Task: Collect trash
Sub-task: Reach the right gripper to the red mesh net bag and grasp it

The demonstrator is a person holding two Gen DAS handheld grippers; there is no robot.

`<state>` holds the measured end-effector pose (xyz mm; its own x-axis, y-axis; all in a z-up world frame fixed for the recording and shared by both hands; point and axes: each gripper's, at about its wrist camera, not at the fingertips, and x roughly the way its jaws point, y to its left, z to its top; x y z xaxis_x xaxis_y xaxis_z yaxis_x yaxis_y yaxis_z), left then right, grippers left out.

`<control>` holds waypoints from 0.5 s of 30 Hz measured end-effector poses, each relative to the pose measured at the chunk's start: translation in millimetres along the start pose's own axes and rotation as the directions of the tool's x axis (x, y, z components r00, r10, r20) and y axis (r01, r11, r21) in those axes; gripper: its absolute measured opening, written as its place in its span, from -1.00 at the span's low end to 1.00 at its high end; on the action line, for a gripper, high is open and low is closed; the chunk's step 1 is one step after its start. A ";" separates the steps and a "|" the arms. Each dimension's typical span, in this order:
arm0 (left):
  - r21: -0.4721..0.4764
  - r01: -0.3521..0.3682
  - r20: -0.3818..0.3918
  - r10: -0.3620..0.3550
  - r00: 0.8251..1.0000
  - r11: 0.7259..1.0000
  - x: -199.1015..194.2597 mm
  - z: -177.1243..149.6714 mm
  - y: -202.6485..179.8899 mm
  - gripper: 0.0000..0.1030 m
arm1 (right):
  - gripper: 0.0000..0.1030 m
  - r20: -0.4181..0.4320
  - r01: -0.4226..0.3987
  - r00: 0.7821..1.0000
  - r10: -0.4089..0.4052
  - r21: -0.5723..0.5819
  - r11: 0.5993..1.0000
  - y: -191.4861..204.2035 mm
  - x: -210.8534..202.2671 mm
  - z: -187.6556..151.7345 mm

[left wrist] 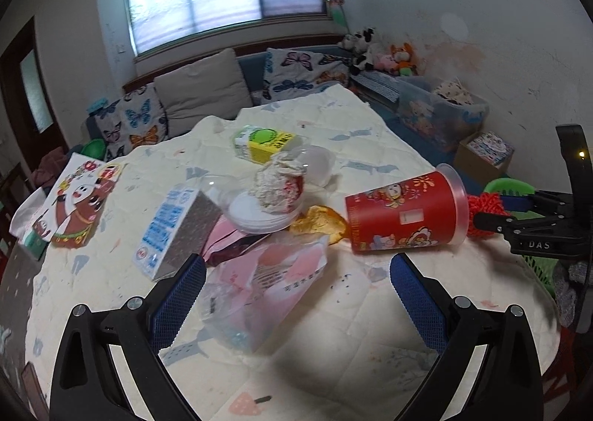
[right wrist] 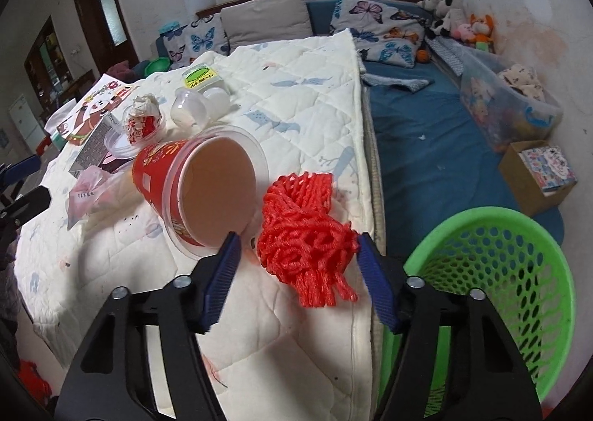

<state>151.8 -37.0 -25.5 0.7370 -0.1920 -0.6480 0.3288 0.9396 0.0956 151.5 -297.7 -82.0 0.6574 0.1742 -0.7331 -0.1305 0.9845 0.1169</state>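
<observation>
Trash lies on a table under a cream quilt (left wrist: 370, 339). My left gripper (left wrist: 296, 261) is open above a crumpled pink and clear plastic bag (left wrist: 267, 283), which lies nearer the left finger. Past it are a blue-white carton (left wrist: 174, 232), a clear cup holding crumpled paper (left wrist: 276, 187), a gold wrapper (left wrist: 322, 222) and a red cup (left wrist: 404, 213) on its side. My right gripper (right wrist: 296, 239) straddles a red foam net (right wrist: 304, 228) near the quilt's edge. Its right pad touches the net and a gap shows at the left pad. A green mesh basket (right wrist: 493, 272) stands lower right.
A yellow-green box (left wrist: 265, 142) and a cartoon-printed box (left wrist: 74, 198) lie farther back on the quilt. Behind are a sofa with butterfly cushions (left wrist: 296, 72), a clear storage bin (right wrist: 507, 109) and a cardboard box (right wrist: 537, 176) on blue floor mats.
</observation>
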 end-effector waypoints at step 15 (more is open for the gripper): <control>-0.026 0.047 -0.067 -0.049 0.997 0.999 25.3 -14.9 12.1 0.86 | -0.02 0.009 -0.005 1.000 0.005 -0.005 1.000 -4.7 6.7 -3.4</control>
<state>165.6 -26.2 -51.9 0.6789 -0.2182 -0.7011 0.3475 0.9366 0.0451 153.9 -301.2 -89.7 0.6636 0.1789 -0.7264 -0.1375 0.9836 0.1167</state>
